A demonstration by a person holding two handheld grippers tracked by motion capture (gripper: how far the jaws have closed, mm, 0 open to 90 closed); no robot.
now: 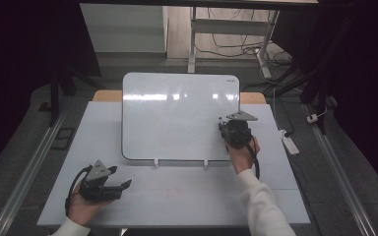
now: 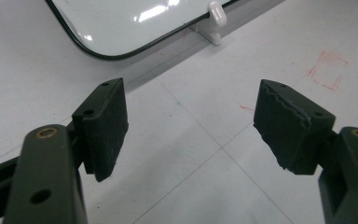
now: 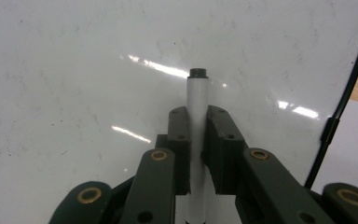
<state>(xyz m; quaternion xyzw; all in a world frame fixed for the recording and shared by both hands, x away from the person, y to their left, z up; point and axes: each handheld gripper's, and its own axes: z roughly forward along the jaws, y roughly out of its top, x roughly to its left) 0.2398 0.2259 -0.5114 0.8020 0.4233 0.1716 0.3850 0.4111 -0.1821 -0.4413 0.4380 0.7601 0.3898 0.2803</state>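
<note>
A white whiteboard leans back on two small white feet at the middle of the table. My right gripper is raised against its lower right part, shut on a white marker with a black tip. The marker's tip points at the whiteboard surface, very close to it; I cannot tell if it touches. My left gripper rests low at the front left of the table, its jaws wide apart. In the left gripper view my left gripper holds nothing, with the whiteboard's lower corner ahead.
The white table top carries faint red marks near the front. One white foot of the board stands ahead of the left gripper. Beyond the table are a desk frame, cables and a power strip on the floor.
</note>
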